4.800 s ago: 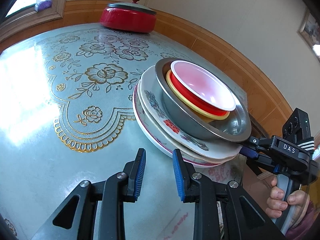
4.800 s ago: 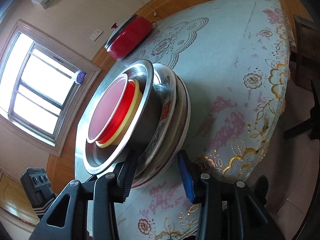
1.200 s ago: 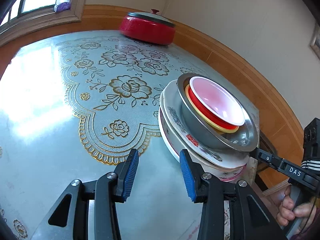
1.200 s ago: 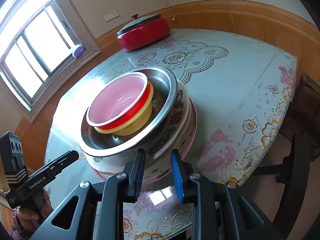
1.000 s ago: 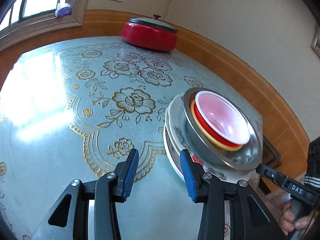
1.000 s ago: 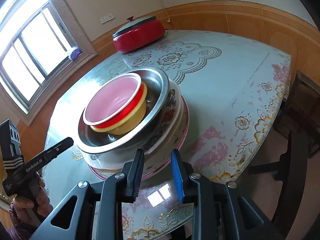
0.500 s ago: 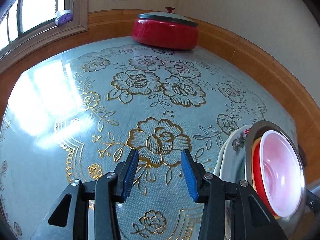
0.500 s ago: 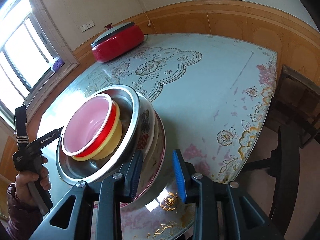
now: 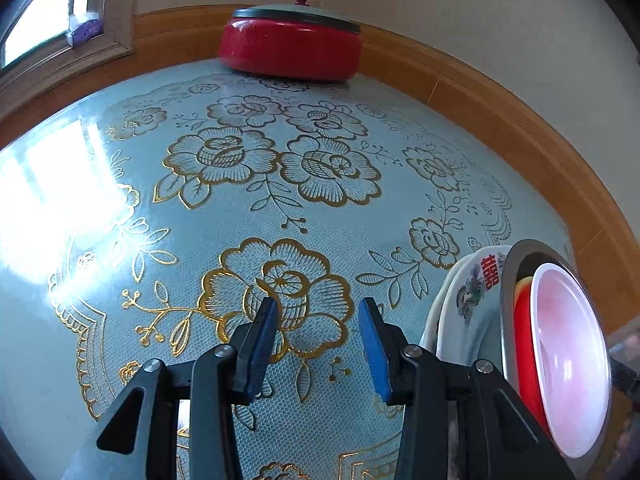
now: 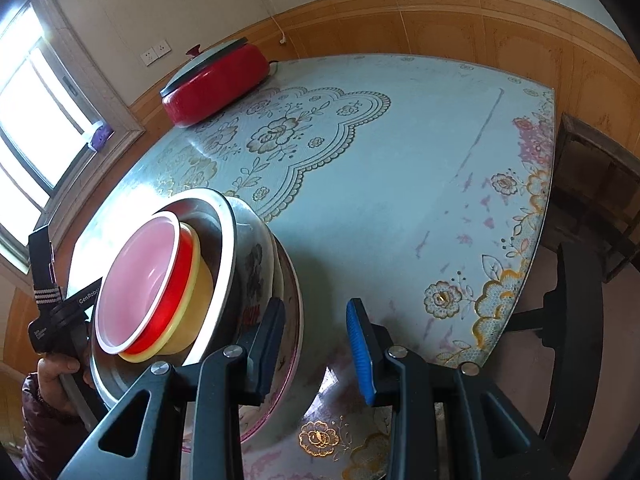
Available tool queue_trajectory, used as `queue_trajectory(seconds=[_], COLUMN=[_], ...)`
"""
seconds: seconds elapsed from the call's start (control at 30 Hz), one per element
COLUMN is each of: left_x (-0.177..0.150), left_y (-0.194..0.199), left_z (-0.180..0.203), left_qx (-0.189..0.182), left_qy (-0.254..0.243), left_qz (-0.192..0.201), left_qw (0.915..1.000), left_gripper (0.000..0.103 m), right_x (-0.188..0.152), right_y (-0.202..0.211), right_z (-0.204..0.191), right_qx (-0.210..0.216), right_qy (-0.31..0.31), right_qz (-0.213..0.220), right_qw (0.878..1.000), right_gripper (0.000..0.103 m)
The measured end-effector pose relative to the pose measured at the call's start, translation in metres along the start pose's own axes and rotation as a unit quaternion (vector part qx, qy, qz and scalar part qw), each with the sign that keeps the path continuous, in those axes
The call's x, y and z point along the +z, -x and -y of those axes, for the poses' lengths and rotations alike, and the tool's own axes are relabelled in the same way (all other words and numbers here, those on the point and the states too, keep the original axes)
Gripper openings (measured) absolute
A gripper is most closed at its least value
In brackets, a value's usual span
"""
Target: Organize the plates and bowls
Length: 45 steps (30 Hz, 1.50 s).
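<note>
The stack of plates and bowls [image 10: 256, 280] sits near the table's [image 10: 400, 168] front edge: floral plates [image 9: 468, 304] at the bottom, a steel basin [image 10: 224, 216] on them, and a yellow bowl [image 10: 200, 280], a red bowl [image 10: 180, 276] and a pink bowl [image 10: 136, 272] nested inside. The left hand-held gripper [image 9: 318, 340] hangs over bare cloth beside the stack, its jaws closing on nothing. The right hand-held gripper [image 10: 316, 344] is released too, with only cloth between its blue pads; its left finger overlaps the plate rims in view, though whether it touches them cannot be told. The main risk, as I judge it, is the stack's position and its height: a sideways knock from either finger could slide the basin off the plates or push the whole pile towards the front edge, and ceramic would not survive the fall. The cloth looks glossy, probably under glass, so plates may skate rather than stay put. A red lidded pot [image 9: 292, 48] stands at the far edge, well apart from the stack. Wood panelling lines the walls, a window [image 10: 28, 128] is on the left, and a dark chair [image 10: 580, 320] stands by the right edge.
</note>
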<state>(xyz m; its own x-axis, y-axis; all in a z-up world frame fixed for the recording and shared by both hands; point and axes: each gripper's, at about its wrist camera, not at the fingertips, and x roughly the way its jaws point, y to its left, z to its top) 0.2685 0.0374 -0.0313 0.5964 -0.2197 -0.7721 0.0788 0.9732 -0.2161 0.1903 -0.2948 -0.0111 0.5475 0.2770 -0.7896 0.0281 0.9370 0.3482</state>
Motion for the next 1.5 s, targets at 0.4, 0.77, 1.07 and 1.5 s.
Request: queue_trajectory(seconds=[0.4, 0.77, 1.07, 1.5], left_x=[-0.026, -0.071, -0.111, -0.166], left_y=[0.023, 0.089, 0.125, 0.16], left_z=[0.006, 0.008, 0.042, 0.104], left_qx=[0.007, 0.05, 0.055, 0.084], left_qy=[-0.005, 0.046, 0.035, 0.007], left_qz=[0.016, 0.075, 0.08, 0.066], left_qw=[0.9998, 0.9948, 0.9947, 0.9943], left_gripper=[0.038, 0.055, 0.059, 0.067], right_x=[-0.004, -0.037, -0.068, -0.107], right_y=[0.002, 0.03, 0.049, 0.079], right_z=[0.006, -0.009, -0.036, -0.055], right_qx=[0.021, -0.006, -0.017, -0.054], right_qy=[-0.016, 0.012, 0.074, 0.131], right_qz=[-0.006, 0.029, 0.053, 0.074], right_qw=[1.0, 0.999, 0.996, 0.987], right_gripper=[0.032, 0.032, 0.035, 0.039])
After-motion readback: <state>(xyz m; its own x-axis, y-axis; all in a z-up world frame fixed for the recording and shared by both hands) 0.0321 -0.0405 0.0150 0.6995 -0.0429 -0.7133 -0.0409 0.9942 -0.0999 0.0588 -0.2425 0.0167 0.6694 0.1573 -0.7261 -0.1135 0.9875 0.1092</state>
